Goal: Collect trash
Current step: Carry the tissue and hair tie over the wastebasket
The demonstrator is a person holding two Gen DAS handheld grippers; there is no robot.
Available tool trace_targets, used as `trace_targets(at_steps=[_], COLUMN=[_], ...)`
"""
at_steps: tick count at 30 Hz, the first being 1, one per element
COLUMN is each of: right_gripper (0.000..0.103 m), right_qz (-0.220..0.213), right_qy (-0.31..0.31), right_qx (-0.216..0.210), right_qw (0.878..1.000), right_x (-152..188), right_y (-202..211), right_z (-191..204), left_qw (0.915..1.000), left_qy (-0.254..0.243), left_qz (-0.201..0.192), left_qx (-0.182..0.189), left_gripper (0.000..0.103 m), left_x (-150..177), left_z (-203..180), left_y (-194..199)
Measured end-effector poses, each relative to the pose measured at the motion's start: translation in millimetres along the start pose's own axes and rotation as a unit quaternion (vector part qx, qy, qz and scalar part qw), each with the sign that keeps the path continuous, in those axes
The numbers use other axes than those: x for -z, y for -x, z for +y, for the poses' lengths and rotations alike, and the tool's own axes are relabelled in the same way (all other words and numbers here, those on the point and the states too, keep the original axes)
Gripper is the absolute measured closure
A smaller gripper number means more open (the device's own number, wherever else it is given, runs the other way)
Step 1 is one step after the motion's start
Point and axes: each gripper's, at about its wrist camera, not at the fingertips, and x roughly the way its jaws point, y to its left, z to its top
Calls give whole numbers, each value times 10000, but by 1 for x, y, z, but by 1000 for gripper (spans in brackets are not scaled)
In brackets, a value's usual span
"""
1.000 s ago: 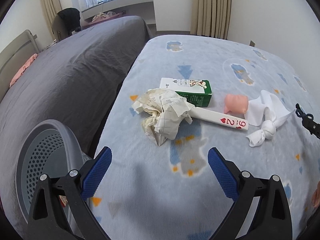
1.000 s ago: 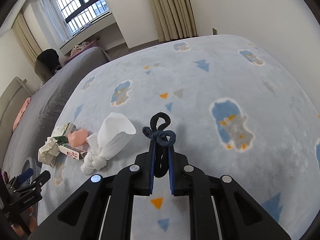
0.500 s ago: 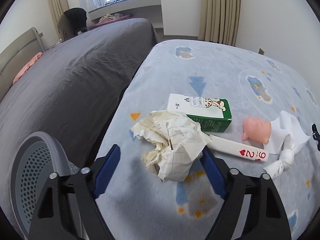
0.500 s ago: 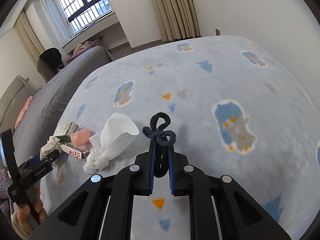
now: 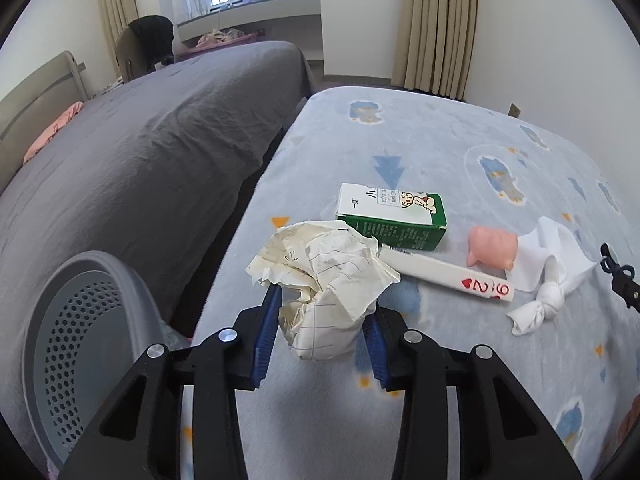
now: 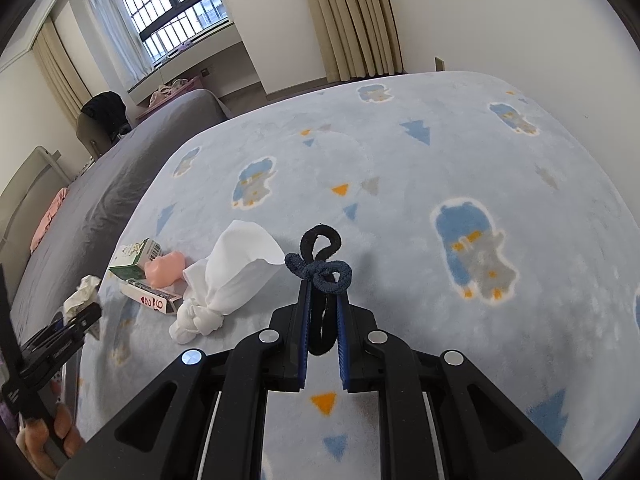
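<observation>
Crumpled paper wad (image 5: pixel 328 280) sits centre frame in the left wrist view, on the blue blanket (image 5: pixel 460 152), near the blanket's left edge. Left gripper (image 5: pixel 320 320) has just been closing round it; blue pads (image 5: pixel 266 324) now press the wad's lower sides, so it looks gripped, low on the ball. Grey perforated bin (image 5: pixel 80 320) at lower left, just beside the bed, likely the drop spot. To do this well: squeeze enough that the loose paper can't slip, lift straight up clear of the white card box (image 5: pixel 444 276) touching the wad's right side, then swing left over the bin before letting go. Green carton (image 5: pixel 392 216) just behind, pink toy (image 5: pixel 492 246) and knotted white cloth (image 5: pixel 548 280) to the right. Right gripper (image 6: pixel 323 312) clamped tight on a dark hair tie (image 6: pixel 320 264), bottom centre of its own view, hovering over the blanket.
</observation>
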Motion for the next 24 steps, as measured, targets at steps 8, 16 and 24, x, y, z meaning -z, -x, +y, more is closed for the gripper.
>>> trace_targets(at_steps=[8, 16, 24], right_gripper=[91, 91, 91], right_qz=[-13, -125, -127], right_qy=[-17, 97, 360], right_qx=[90, 126, 314], right_qw=[10000, 9998, 9988], right_x=[4, 18, 57], right_y=[4, 23, 43], right_z=[-2, 4, 24], left_qw=[9999, 9997, 9992], left_qy=[-59, -96, -108], left_qz=[-118, -221, -364], left_qx=[-28, 25, 107], left_gripper=[64, 64, 64], left_x=[16, 38, 63], left_z=[4, 3, 22], left_y=[35, 61, 89])
